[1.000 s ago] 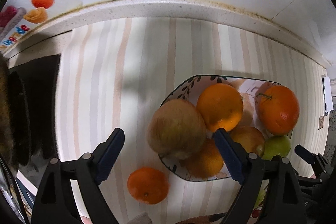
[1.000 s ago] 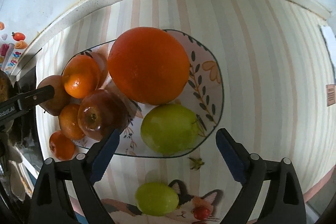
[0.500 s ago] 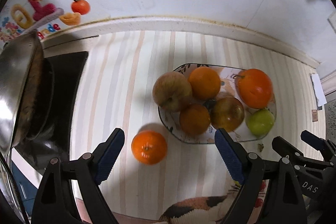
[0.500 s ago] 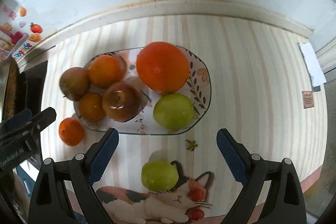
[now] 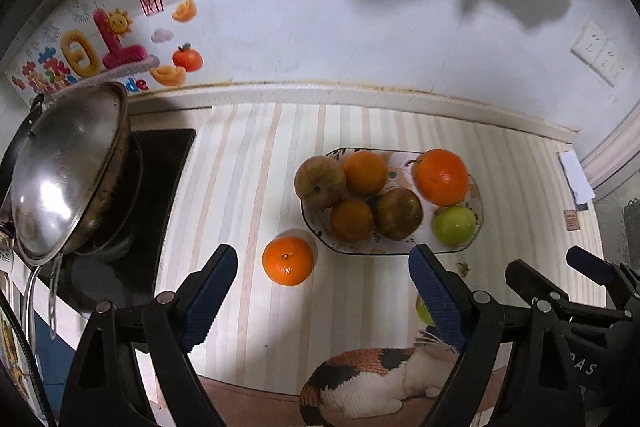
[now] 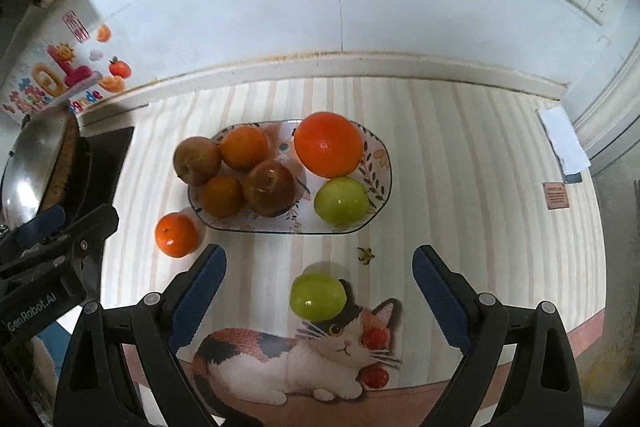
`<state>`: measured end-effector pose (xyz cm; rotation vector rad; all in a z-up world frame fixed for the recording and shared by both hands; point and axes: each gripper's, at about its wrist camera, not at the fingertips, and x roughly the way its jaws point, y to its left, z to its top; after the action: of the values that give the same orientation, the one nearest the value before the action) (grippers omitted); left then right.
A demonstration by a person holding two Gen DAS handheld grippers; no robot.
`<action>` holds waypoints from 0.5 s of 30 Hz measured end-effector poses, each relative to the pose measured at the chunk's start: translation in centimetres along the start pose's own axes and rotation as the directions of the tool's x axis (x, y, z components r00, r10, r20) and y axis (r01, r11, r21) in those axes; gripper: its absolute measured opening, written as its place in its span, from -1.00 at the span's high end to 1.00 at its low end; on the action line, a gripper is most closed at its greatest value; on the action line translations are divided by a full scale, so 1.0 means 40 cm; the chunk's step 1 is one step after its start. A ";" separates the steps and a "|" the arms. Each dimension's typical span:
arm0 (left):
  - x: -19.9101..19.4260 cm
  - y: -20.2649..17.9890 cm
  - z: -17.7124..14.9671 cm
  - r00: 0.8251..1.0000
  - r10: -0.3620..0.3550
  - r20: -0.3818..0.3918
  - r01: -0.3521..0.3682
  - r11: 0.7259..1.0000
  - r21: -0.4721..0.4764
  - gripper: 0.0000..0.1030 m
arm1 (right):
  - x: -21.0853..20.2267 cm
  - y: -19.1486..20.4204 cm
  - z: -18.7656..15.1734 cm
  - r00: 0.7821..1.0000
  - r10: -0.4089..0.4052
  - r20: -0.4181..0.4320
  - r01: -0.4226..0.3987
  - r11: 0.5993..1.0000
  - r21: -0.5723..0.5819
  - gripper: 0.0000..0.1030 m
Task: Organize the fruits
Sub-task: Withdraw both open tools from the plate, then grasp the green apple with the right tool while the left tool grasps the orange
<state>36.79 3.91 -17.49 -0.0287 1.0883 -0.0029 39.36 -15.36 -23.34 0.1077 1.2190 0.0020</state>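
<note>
- The left gripper (image 5: 322,287) is hanging above the striped mat (image 5: 248,187) with its blue-padded jaws standing wide apart and nothing between them.
- The right gripper (image 6: 320,287) is likewise hovering with its jaws spread wide, gripping nothing.
- A patterned oval plate (image 6: 378,163) is sitting on the mat near the back wall, and six fruits are lying in it.
- A large orange (image 6: 328,143) is resting at the plate's far right, with a green apple (image 6: 341,202) just in front of it.
- A dark red apple (image 6: 270,188) is sitting in the middle of the plate, touching a small orange (image 6: 244,147) behind it and another small orange (image 6: 222,195) to its left.
- A brownish apple (image 6: 197,160) is leaning over the plate's left rim.
- A loose tangerine (image 5: 288,259) is lying on the mat just beside the plate's left front corner, outside it.
- A second green apple (image 6: 318,297) is lying on the mat in front of the plate, well apart from it, overlapping the printed cat picture (image 6: 296,359).
- In the left wrist view this apple is showing only as a green sliver behind the right-hand jaw.
- A steel wok (image 5: 64,171) is sitting tilted on a black stove (image 5: 160,167) to the left of the mat.
- Fruit stickers (image 5: 184,59) are showing on the white wall behind the wok.
</note>
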 end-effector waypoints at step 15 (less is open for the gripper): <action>-0.046 0.004 -0.040 1.000 -0.015 0.010 0.015 1.000 -0.022 -0.71 | -0.105 -0.016 -0.044 0.997 0.057 0.042 -0.059 0.997 0.045 -0.87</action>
<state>34.53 4.06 -16.59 -0.0565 1.0778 -0.0043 36.22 -16.11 -20.07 0.1829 1.1749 0.0225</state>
